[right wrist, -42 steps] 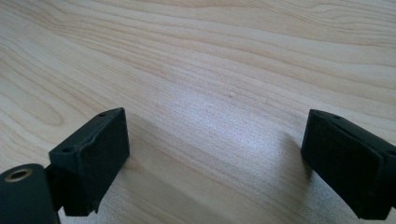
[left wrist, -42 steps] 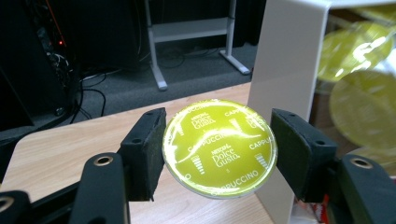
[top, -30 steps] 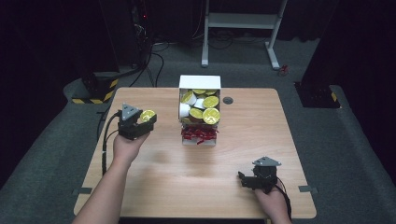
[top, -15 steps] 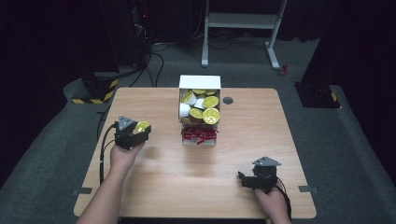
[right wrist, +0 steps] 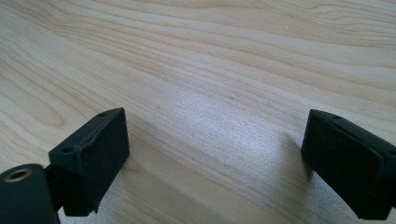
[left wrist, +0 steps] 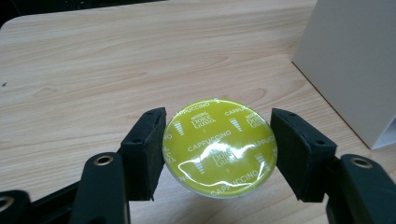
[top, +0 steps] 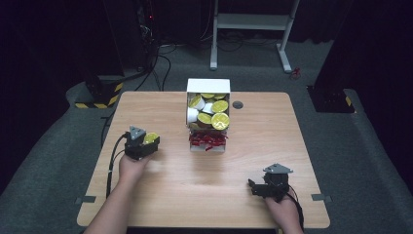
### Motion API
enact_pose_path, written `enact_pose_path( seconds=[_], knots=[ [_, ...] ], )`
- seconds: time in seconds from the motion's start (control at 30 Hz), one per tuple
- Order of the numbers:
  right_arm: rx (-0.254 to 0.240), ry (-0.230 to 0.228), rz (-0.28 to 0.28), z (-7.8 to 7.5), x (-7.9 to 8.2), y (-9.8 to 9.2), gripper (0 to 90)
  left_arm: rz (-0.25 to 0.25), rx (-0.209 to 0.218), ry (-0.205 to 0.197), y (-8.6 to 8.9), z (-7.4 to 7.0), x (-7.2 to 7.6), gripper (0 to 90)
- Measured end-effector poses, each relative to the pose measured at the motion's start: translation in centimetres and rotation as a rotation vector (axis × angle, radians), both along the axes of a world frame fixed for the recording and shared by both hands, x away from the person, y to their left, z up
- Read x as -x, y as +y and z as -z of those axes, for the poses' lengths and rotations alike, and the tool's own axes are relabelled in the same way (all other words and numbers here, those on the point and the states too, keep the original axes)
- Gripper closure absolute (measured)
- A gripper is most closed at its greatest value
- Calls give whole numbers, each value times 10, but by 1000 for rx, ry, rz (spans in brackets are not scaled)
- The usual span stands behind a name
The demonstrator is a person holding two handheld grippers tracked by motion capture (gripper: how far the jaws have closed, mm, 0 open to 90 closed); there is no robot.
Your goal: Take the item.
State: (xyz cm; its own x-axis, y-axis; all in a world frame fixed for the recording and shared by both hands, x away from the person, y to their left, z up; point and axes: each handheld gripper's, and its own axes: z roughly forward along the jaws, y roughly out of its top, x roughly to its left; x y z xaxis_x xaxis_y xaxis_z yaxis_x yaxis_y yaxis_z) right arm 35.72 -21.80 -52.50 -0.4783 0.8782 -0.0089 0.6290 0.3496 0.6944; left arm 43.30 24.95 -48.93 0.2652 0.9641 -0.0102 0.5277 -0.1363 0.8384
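My left gripper (top: 148, 141) is shut on a yellow-lidded coffee capsule (left wrist: 219, 147), its foil lid printed "cappuccino", held just over the wooden table (top: 160, 185) at the left. The same capsule (top: 150, 137) shows as a yellow spot at the gripper's front in the high view. A white box (top: 208, 87) at the table's back middle holds several more yellow and white capsules (top: 220, 120). My right gripper (top: 253, 187) rests low near the front right edge, and its two black pads (right wrist: 93, 154) stand wide apart with only bare wood between them.
The white box's side wall (left wrist: 355, 65) rises to the right of the held capsule. Red packaging (top: 207, 140) sits at the box's front. A small dark round grommet (top: 237, 105) lies right of the box. Dark floor, cables and a white frame (top: 253, 22) lie beyond the table.
The left hand has come down and slightly toward the front of the table with the capsule still in its grip. The right hand has stayed where it was.
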Motion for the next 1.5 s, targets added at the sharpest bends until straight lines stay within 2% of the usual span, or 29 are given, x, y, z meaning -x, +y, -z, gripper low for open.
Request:
enact_pose_path(
  seconds=[0.1, 0.27, 0.37, 0.5, 0.83, 0.93, 1.2, 1.23, 1.27, 1.4, 1.5],
  knots=[
    [1, -1, -4, 0, 0, 0, 76, -9, -13, 0, -6, 6, -4, 386],
    [1, 0, -4, 0, 0, 0, 76, -18, -8, 3, -7, 11, -8, 385],
    [0, 0, -4, 0, 0, 0, 76, -11, -43, 5, -13, 16, -9, 385],
    [1, -1, -5, 0, -1, 0, 76, -19, -21, 3, -13, 19, -10, 385],
    [1, -1, -5, 0, -1, 0, 76, -27, -25, 24, -10, 28, -12, 384],
    [1, -1, -5, 0, -1, 0, 76, -29, -19, 13, -10, 30, -11, 384],
    [1, -1, -5, 0, -1, 0, 76, -17, -4, 25, -9, 29, -11, 362],
    [1, 0, -5, 0, -1, 0, 76, -10, 15, 49, -7, 28, -12, 349],
    [1, -1, -5, 0, -1, 0, 76, -8, 26, 51, -6, 27, -12, 338],
    [1, -1, -5, 0, -1, 0, 76, 5, 50, 39, -3, 20, -10, 302],
    [1, 0, -5, 0, -1, 0, 76, 17, 53, 28, -1, 15, -8, 290]
  ],
)
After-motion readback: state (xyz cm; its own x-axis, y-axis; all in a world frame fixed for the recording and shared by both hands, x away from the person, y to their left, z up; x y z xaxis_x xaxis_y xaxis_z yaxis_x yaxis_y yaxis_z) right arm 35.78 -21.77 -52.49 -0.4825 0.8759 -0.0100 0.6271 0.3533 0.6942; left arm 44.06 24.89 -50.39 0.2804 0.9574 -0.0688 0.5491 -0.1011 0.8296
